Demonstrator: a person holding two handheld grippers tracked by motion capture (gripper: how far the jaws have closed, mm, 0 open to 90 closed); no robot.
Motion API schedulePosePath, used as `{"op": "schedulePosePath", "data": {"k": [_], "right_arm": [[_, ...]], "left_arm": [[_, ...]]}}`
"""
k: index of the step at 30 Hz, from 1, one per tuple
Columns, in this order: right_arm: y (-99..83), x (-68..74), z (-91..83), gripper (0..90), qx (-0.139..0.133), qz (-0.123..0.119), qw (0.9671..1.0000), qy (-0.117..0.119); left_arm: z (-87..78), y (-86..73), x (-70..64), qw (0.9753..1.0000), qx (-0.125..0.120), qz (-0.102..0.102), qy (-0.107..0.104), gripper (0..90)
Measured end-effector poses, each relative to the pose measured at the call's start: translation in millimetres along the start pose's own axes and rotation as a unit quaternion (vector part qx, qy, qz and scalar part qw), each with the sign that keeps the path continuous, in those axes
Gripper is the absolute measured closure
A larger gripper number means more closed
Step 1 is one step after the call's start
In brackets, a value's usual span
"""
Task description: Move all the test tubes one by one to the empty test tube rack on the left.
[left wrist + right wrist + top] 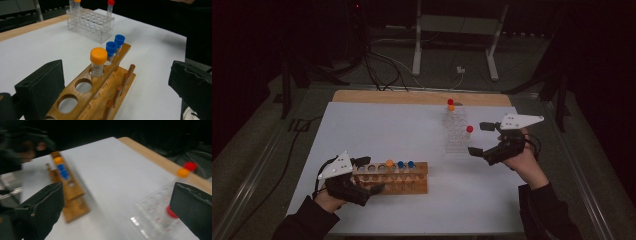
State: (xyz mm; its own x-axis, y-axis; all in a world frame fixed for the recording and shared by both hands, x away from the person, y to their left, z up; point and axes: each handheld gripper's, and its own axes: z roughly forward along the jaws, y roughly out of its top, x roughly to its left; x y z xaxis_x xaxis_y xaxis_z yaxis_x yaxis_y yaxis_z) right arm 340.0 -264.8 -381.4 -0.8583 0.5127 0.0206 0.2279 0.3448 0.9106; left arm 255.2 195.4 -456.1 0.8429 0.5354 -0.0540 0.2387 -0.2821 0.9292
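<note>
1. Two grippers work a white table [377,125] in the high view. The left gripper [371,175], at lower left, has its jaws spread around the left end of a wooden rack [391,178] without clamping it. The right gripper [479,138], at centre right, is spread wide beside a clear rack [455,131], near a red-capped tube [469,131] at that rack's right edge.
2. Left gripper view: the wooden rack runs up from the bottom between both black jaws. Its orange-capped tube [98,61] and two blue-capped tubes [115,46] stand upright, with empty holes nearer the camera, detail too small in the high view. The clear rack sits at upper centre.
3. Right gripper view: blurred. The red-capped tube [170,212] lies just inside the right jaw, ungripped; the wooden rack sits at left.
</note>
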Motion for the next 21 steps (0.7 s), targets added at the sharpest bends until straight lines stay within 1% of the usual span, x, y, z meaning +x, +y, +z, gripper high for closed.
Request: {"op": "schedulePosePath", "data": {"k": [2,3,4,5,6,7,8,9,10,12,13,15,17,19,21], "right_arm": [[4.8,-6.8,5.7,0.0,0.000,0.003,1.0000,-0.009],[7.1,-10.2,9.0,1.0,0.001,0.005,0.9999,-0.015],[8.9,-13.6,12.0,6.3,-0.001,0.007,0.9998,-0.018],[10.5,-17.3,15.0,9.2,-0.004,0.008,0.9998,-0.020],[12.1,-21.3,18.8,9.4,-0.005,0.011,0.9997,-0.022],[13.5,-25.2,22.6,14.0,-0.003,0.010,0.9996,-0.025],[14.1,-29.1,26.0,19.8,-0.002,0.001,0.9997,-0.026],[14.6,-33.2,29.3,19.9,-0.004,-0.002,0.9995,-0.030],[15.2,-38.1,32.8,21.4,-0.005,0.001,0.9996,-0.027],[16.3,-47.9,39.4,25.7,-0.001,0.001,0.9994,-0.033],[16.4,-52.5,42.3,28.8,-0.001,0.000,0.9995,-0.032],[16.6,-61.3,48.5,34.6,0.005,-0.010,0.9992,-0.038],[16.3,-70.4,54.7,37.9,0.007,-0.012,0.9994,-0.033],[16.3,-78.9,61.0,40.4,0.017,-0.019,0.9990,-0.037],[15.6,-87.7,66.0,42.2,0.018,-0.018,0.9990,-0.036]], "left_arm": [[-2.8,-3.8,-0.6,1.0000,-0.002,-0.001,0.003,0.7],[-3.7,-5.7,-1.0,0.9999,-0.005,-0.002,0.009,0.7],[-5.0,-7.2,-0.7,0.9999,-0.006,-0.003,0.008,0.7],[-5.9,-8.4,-0.4,0.9999,-0.009,-0.005,0.008,0.7],[-7.1,-9.5,-0.3,0.9998,-0.012,-0.004,0.012,0.7],[-8.5,-10.1,0.0,0.9998,-0.015,-0.005,0.011,0.7],[-9.3,-10.5,0.2,0.9998,-0.017,-0.005,0.012,0.7],[-10.1,-10.9,0.1,0.9997,-0.020,-0.003,0.017,0.7],[-10.9,-11.3,0.1,0.9996,-0.021,-0.001,0.017,0.7],[-11.6,-11.9,0.8,0.9995,-0.023,-0.001,0.019,0.7],[-11.8,-12.3,1.3,0.9995,-0.026,0.001,0.019,0.7],[-12.2,-12.7,2.2,0.9994,-0.028,0.001,0.019,0.7],[-13.3,-12.8,2.9,0.9993,-0.032,0.001,0.018,0.7],[-15.1,-12.3,3.4,0.9991,-0.037,0.002,0.020,0.7],[-17.2,-12.0,3.8,0.9989,-0.042,0.003,0.022,0.7]]}}
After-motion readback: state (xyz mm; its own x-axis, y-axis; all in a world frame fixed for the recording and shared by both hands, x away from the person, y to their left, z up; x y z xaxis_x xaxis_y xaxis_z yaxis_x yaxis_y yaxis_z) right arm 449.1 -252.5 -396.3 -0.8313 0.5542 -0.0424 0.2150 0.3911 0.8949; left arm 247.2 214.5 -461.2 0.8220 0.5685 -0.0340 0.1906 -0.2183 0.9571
